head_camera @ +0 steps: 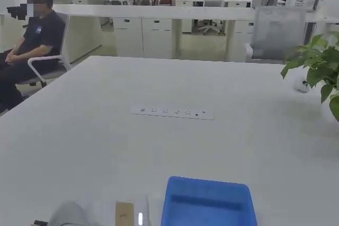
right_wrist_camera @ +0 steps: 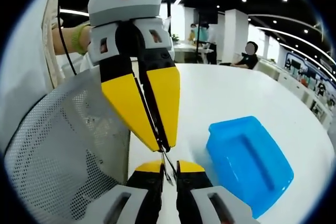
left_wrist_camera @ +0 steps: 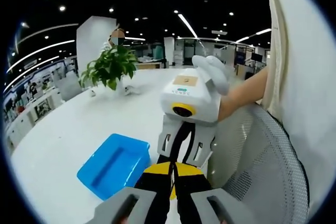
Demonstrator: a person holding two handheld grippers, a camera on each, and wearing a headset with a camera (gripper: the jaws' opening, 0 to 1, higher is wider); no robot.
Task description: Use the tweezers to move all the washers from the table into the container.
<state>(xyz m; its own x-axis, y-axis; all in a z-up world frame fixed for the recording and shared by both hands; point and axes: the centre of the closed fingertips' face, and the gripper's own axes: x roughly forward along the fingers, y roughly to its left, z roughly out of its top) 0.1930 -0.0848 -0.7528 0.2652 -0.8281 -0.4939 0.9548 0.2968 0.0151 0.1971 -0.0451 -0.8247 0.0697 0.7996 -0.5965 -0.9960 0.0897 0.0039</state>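
Here, the desk (head_camera: 169, 146): white and broad, with a recessed power strip (head_camera: 172, 112) across its middle.
Blue container (right_wrist_camera: 249, 163): a shallow rectangular tub standing on the desk close to its near edge. It is at the bottom centre in the head view. In the right gripper view it sits right of both tools, near but apart from them. In the left gripper view it is low on the left.
Left tool (left_wrist_camera: 171, 174): its yellow jaws are narrow, drawn almost flat together. In the right gripper view it reaches in from the top, with its tips aimed down at the other tool's tips.
Tweezers (right_wrist_camera: 167, 174): a thin metal prong sticks out of the left tool's tips into the slit between the opposite fingertips. The rest is hidden by the jaws.
Right tool (right_wrist_camera: 169, 170): its jaws are narrow, with only a slim gap around the prong. Whether they actually pinch it, I cannot tell.
Tools together: tip to tip and facing each other, over the desk's near edge, beside the container rather than above it.
Mesh chair back (right_wrist_camera: 58, 150): grey, on the side of the tools away from the container.
Forearm (left_wrist_camera: 241, 93): bare, behind the right tool in the left gripper view.
Surroundings: a potted plant (head_camera: 318, 64) at the desk's right edge and a seated person (head_camera: 32, 41) at the far left.
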